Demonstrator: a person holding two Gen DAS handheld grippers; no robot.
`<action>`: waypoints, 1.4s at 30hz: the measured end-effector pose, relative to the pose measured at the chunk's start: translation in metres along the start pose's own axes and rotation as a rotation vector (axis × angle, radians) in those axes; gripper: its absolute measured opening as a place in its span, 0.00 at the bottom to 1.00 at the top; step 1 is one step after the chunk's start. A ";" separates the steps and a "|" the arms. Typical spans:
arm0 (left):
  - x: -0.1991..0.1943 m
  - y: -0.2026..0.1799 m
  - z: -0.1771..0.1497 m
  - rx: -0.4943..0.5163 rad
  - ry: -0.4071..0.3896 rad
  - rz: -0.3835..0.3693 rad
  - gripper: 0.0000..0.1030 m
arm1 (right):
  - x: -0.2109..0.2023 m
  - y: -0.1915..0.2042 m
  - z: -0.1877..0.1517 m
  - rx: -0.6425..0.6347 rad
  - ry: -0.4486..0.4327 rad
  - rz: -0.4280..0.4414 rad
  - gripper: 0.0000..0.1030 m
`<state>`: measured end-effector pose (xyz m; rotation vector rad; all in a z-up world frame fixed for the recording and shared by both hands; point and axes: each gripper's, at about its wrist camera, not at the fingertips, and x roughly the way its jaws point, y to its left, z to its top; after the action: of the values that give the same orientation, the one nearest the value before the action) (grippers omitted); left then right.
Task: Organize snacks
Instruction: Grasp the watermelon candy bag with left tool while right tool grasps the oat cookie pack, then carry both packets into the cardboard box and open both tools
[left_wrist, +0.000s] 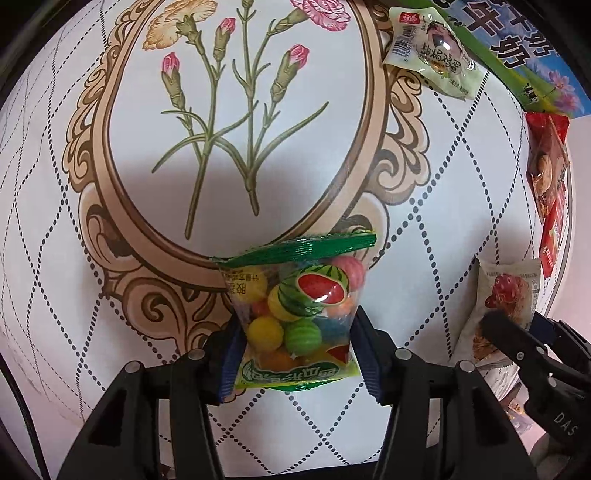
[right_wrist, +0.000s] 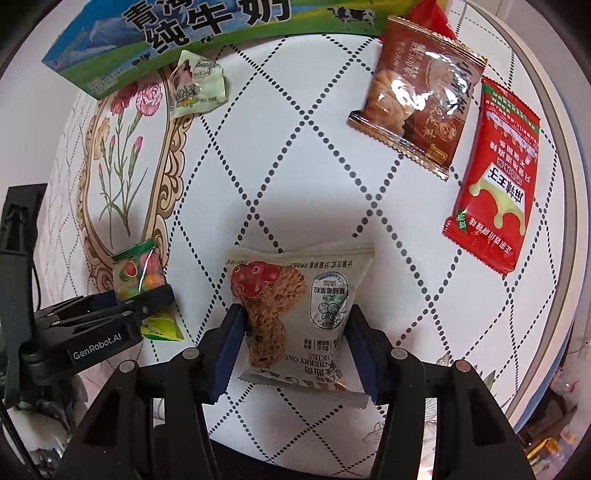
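My left gripper (left_wrist: 295, 350) is shut on a clear candy bag with a green top and watermelon print (left_wrist: 301, 295), held above the table. It also shows in the right wrist view (right_wrist: 138, 273). My right gripper (right_wrist: 295, 343) is shut on a grey cranberry oat cookie packet (right_wrist: 299, 306), which also shows in the left wrist view (left_wrist: 504, 291). The two grippers are side by side, left one to the left.
The white quilted tablecloth (right_wrist: 295, 166) has a flower print (left_wrist: 229, 110). A green-blue milk carton (right_wrist: 184, 40) lies at the far edge with a pale green packet (right_wrist: 195, 86) by it. A brown biscuit packet (right_wrist: 417, 96) and a red packet (right_wrist: 495, 177) lie at right.
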<state>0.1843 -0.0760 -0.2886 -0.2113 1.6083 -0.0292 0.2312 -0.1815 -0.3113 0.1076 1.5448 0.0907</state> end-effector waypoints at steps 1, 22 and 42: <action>0.000 -0.001 0.000 -0.002 0.000 -0.001 0.51 | 0.002 0.003 0.001 -0.006 0.000 -0.010 0.57; -0.121 -0.034 0.004 0.064 -0.185 -0.118 0.49 | -0.082 0.050 0.015 -0.044 -0.187 0.194 0.46; -0.192 -0.049 0.218 0.109 -0.232 -0.019 0.49 | -0.161 0.005 0.220 -0.060 -0.361 0.115 0.46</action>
<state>0.4131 -0.0704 -0.1033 -0.1402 1.3697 -0.1035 0.4475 -0.1995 -0.1460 0.1562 1.1741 0.1975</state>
